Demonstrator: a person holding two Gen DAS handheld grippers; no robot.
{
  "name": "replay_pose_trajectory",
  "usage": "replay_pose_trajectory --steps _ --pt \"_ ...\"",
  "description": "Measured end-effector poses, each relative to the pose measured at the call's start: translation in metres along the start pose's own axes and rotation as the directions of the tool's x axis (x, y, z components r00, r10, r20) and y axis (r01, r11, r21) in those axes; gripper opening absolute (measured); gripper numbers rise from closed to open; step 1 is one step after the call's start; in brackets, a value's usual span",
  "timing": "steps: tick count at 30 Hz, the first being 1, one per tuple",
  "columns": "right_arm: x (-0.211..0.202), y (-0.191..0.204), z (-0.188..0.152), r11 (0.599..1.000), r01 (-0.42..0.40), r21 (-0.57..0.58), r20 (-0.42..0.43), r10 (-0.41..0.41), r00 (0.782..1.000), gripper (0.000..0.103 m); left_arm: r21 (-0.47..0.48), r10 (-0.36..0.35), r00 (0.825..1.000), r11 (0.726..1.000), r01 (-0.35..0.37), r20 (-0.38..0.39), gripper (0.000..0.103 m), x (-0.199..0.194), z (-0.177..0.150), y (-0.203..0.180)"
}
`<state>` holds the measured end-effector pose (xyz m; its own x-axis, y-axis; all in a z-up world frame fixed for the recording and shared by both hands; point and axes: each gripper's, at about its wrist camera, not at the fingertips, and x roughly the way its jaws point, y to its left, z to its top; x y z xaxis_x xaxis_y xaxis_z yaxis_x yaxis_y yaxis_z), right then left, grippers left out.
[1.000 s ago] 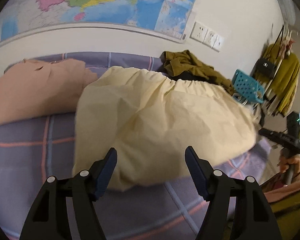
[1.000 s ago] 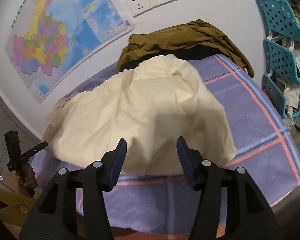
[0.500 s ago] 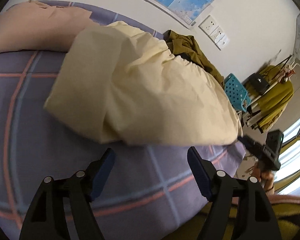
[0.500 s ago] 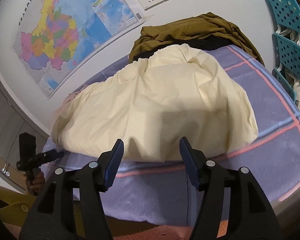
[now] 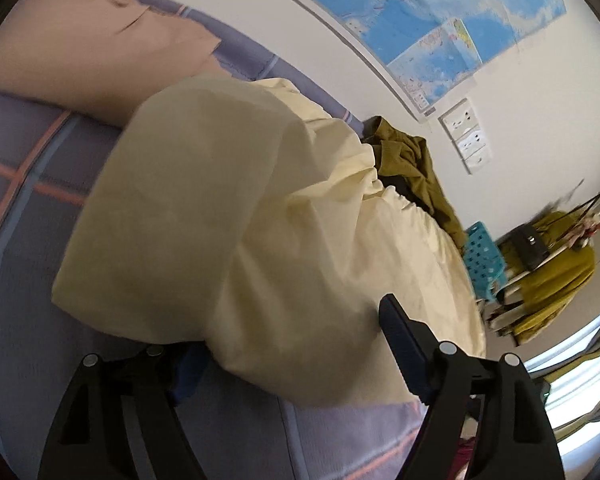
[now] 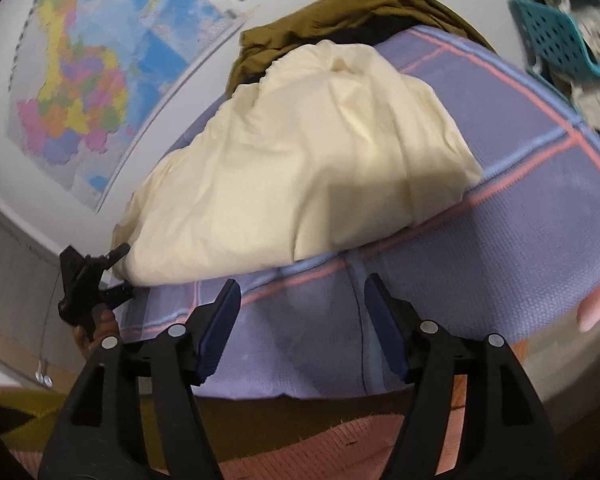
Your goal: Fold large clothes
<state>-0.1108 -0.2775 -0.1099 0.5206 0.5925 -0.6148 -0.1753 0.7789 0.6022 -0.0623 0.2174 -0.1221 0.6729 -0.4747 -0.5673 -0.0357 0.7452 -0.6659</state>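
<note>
A large cream garment [image 5: 268, 216] lies bunched on the purple plaid bedcover [image 5: 28, 240]. My left gripper [image 5: 292, 332] is at its near corner. The jaws are opening and the cloth's edge lies between them, draped over the left finger so that only the right finger [image 5: 400, 332] shows whole. The pads do not press on it. In the right wrist view the left gripper [image 6: 118, 270] sits at the garment's [image 6: 320, 152] left corner. My right gripper [image 6: 303, 284] hangs over the bare bedcover [image 6: 520, 216], just short of the garment's near hem, with its jaws opening and nothing between them.
An olive garment [image 6: 340, 12] is heaped at the wall end of the bed, and a peach cloth [image 5: 80, 52] lies at the far left. Teal baskets [image 6: 552, 28] and a rack with a mustard garment [image 5: 556, 280] stand beside the bed. The bed's front edge is just below my right gripper.
The left gripper rolled and moved in onto the garment's corner, which now covers its left finger. The right gripper sank toward the bedcover. Both pairs of jaws stand wider.
</note>
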Motion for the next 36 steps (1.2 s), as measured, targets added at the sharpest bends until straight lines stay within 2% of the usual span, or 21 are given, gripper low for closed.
replay_pose_trajectory --steps 3,7,12,14,16,17,20,25,28,36 --pt "0.007 0.0 0.008 0.999 0.002 0.035 0.022 -0.003 1.0 0.067 0.009 -0.01 1.0 1.0 0.01 -0.017 0.079 0.003 0.004 -0.002" --pt "0.022 -0.003 0.024 0.995 -0.02 0.1 0.077 0.012 0.997 0.079 0.003 -0.023 0.999 1.0 0.023 -0.023 0.08 0.006 0.007 -0.001" --pt "0.037 0.004 0.038 0.99 0.025 0.136 0.132 -0.043 0.99 0.08 0.045 0.026 0.999 0.999 -0.024 -0.041 0.08 0.014 0.008 -0.009" --pt "0.035 0.006 0.04 0.989 0.0 0.146 0.181 -0.027 0.983 0.08 0.061 0.05 0.998 0.997 -0.048 -0.043 0.079 0.014 0.006 -0.011" --pt "0.037 0.004 0.041 0.986 0.014 0.164 0.16 -0.04 0.986 0.082 0.057 0.059 0.997 0.997 -0.056 -0.05 0.079 0.014 0.006 -0.01" --pt "0.039 0.002 0.04 0.983 0.031 0.18 0.133 -0.055 0.99 0.08 0.052 0.057 0.997 0.997 -0.054 -0.049 0.079 0.014 0.006 -0.009" --pt "0.034 0.004 0.032 0.983 0.059 0.172 0.128 -0.081 0.988 0.08 0.045 0.061 0.997 0.997 -0.058 -0.053 0.08 0.017 0.007 -0.004" --pt "0.045 0.013 0.035 0.983 0.063 0.17 0.149 -0.089 0.985 0.09 0.05 0.088 0.995 0.995 -0.086 -0.05 0.081 0.022 0.008 -0.01" --pt "0.054 0.016 0.041 0.987 0.065 0.148 0.169 -0.09 0.982 0.09 0.074 0.125 0.991 0.99 -0.121 -0.047 0.081 0.024 0.007 -0.015" --pt "0.068 0.02 0.052 0.989 0.056 0.14 0.175 -0.081 0.981 0.09 0.078 0.138 0.99 0.988 -0.134 -0.042 0.081 0.025 0.006 -0.015"
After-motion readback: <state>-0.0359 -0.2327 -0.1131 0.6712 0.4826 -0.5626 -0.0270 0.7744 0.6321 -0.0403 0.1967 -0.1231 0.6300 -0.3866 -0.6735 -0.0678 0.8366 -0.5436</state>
